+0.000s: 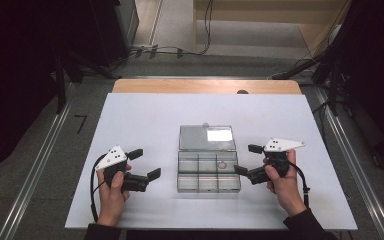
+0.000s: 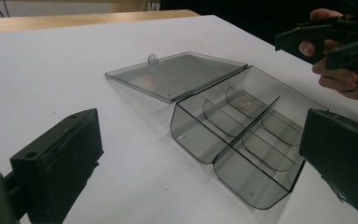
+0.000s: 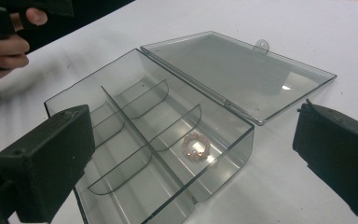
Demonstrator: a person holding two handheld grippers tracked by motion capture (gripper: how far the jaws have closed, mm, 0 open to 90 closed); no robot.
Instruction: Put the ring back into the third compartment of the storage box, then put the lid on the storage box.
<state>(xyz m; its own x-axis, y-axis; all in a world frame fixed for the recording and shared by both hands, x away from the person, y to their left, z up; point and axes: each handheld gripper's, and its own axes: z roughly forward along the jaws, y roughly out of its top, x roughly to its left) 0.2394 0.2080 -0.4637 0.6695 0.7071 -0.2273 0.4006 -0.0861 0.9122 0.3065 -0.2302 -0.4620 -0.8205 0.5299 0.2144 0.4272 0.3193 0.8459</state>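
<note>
One clear smoky plastic box (image 1: 208,176) at middle of white surface (image 1: 140,125), between two claws. Six compartments: two rows of three, thin curved dividers. One flat hinged lid (image 1: 206,137), open, lying back on surface, small tab at far edge. One small pinkish beaded ring (image 3: 196,146) in far right compartment in high view. Left claw (image 1: 147,163) just left of box, jaws wide, holding nothing. Right claw (image 1: 246,159) just right of box, jaws wide, holding nothing. Jaws black, blocky, matte.
</note>
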